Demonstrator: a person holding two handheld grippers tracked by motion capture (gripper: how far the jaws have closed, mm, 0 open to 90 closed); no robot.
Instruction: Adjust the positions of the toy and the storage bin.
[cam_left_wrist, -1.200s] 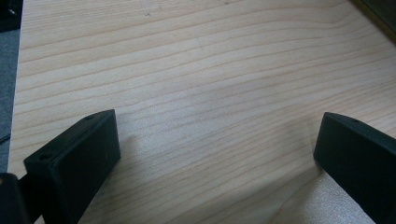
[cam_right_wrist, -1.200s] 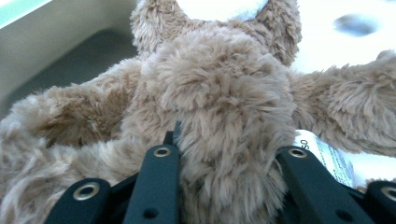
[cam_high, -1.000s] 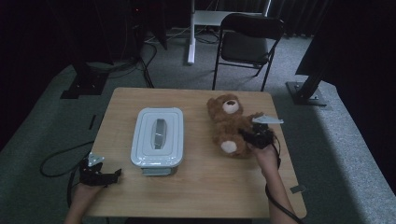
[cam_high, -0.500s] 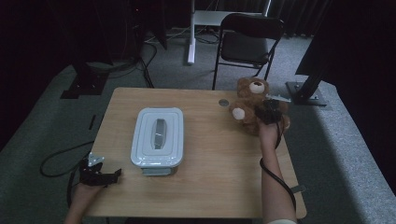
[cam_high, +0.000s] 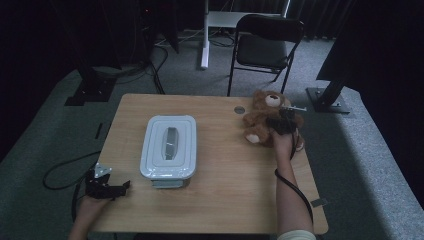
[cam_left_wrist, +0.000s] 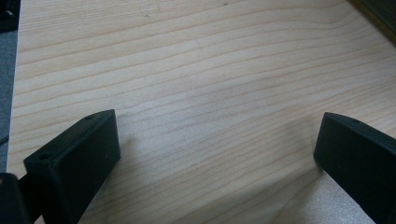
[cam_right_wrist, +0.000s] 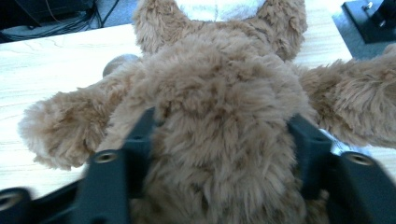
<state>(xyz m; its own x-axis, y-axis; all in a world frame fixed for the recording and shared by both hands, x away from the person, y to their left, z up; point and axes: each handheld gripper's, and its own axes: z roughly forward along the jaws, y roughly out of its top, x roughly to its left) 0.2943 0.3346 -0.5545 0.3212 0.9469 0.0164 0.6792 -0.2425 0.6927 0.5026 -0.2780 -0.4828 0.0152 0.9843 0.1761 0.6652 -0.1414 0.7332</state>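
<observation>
A brown teddy bear (cam_high: 262, 117) sits at the far right corner of the bench (cam_high: 220, 200), its body between the 2 jaws of the right gripper (cam_high: 283, 124), which have just been opening. In the right gripper view the fur of the teddy bear (cam_right_wrist: 219, 121) bulges between the jaws, which stand wide on either flank; whether the pads press the plush or merely brush it cannot be told, though the grip looks like it is being let go. Well away from these jaws, towards the person's left, a lidded white container (cam_high: 169, 146) rests mid-bench. The left gripper (cam_high: 102, 186) waits at the near left edge, its jaws spread wide over bare wood (cam_left_wrist: 201, 84) with nothing between them.

The risk from here appears to lie at the bench edge: the toy is close beyond the right jaws to the far and right rims, so long fur snagging on a jaw as the hand withdraws could drag it over or tip it off. A soft, top-heavy body may also slump once unsupported.
</observation>
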